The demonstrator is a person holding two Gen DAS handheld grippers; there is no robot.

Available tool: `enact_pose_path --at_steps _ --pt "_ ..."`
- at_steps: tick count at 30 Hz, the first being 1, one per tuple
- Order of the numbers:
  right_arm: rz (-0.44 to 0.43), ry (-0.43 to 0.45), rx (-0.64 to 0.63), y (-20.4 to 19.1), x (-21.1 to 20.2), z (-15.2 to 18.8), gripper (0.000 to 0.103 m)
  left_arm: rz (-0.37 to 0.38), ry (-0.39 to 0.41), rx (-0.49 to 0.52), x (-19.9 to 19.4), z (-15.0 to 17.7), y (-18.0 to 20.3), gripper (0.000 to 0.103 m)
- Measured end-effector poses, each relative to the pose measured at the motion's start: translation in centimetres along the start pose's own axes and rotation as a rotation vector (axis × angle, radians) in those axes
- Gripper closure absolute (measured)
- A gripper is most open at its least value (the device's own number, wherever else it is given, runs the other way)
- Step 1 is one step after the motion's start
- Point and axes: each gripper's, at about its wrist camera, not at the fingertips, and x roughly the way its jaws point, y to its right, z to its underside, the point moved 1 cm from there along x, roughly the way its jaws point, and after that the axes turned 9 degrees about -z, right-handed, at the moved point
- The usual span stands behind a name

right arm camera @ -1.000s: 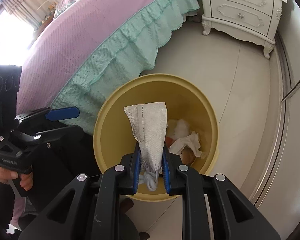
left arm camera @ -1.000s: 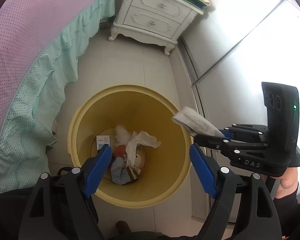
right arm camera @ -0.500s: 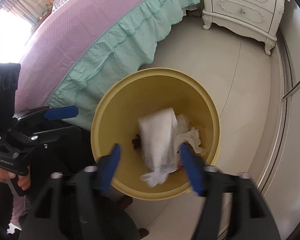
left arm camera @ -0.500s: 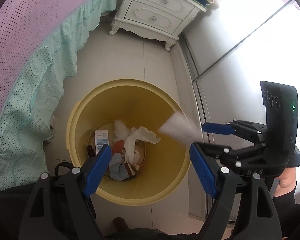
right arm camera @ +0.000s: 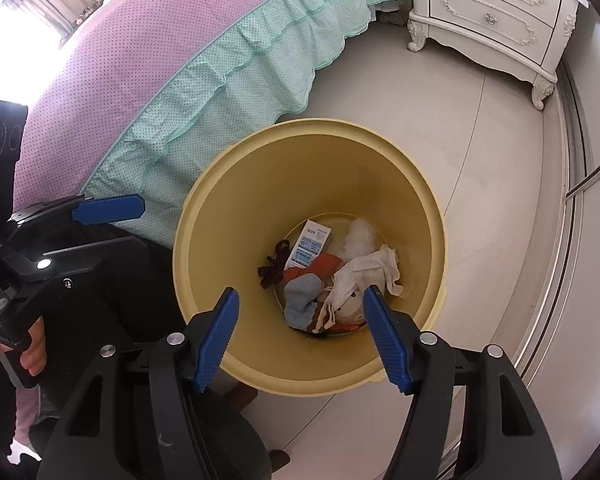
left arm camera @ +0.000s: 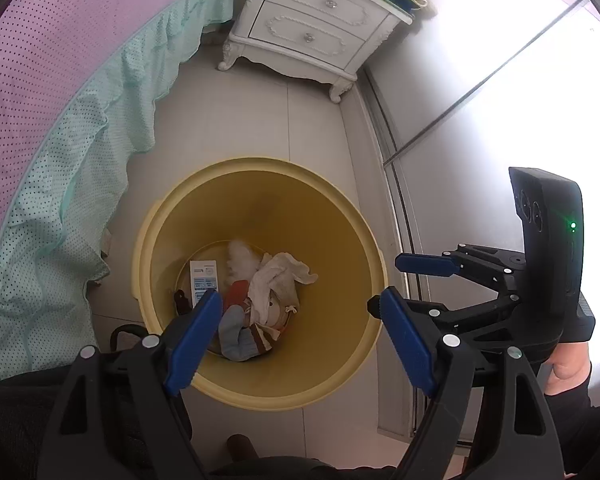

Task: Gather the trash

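Note:
A yellow trash bin [left arm camera: 352, 220] stands on the tiled floor; it also shows in the right wrist view [right arm camera: 420, 188]. Inside lie a white crumpled tissue [left arm camera: 278, 276] [right arm camera: 370, 270], a small white and blue box [left arm camera: 203, 276] [right arm camera: 310, 246], a blue and brown cloth toy [left arm camera: 240, 326] [right arm camera: 304, 304] and a fluffy white wad [right arm camera: 360, 236]. My left gripper [left arm camera: 300, 336] is open and empty above the bin's near rim. My right gripper [right arm camera: 304, 340] is open and empty above the bin, and shows at the right of the left wrist view [left arm camera: 412, 284].
A bed with a purple cover and teal ruffled skirt [left arm camera: 80, 140] [right arm camera: 204, 92] lies left of the bin. A white nightstand [left arm camera: 316, 28] [right arm camera: 496, 12] stands at the back. A sliding door track [left arm camera: 396, 184] [right arm camera: 572, 200] runs along the right.
My right gripper opened and let go of the white tissue, which fell into the bin. Both grippers stayed above the bin.

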Motion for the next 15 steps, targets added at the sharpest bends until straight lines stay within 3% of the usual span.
enact_pose_path --at_steps 10,15 --pt "0.009 0.008 -0.002 -0.3 -0.4 -0.1 0.039 -0.005 0.014 0.003 -0.2 0.0 0.1 0.022" --pt "0.046 0.057 -0.044 -1.7 -1.7 -0.4 0.039 -0.032 0.078 -0.001 -1.9 0.2 0.4 0.022"
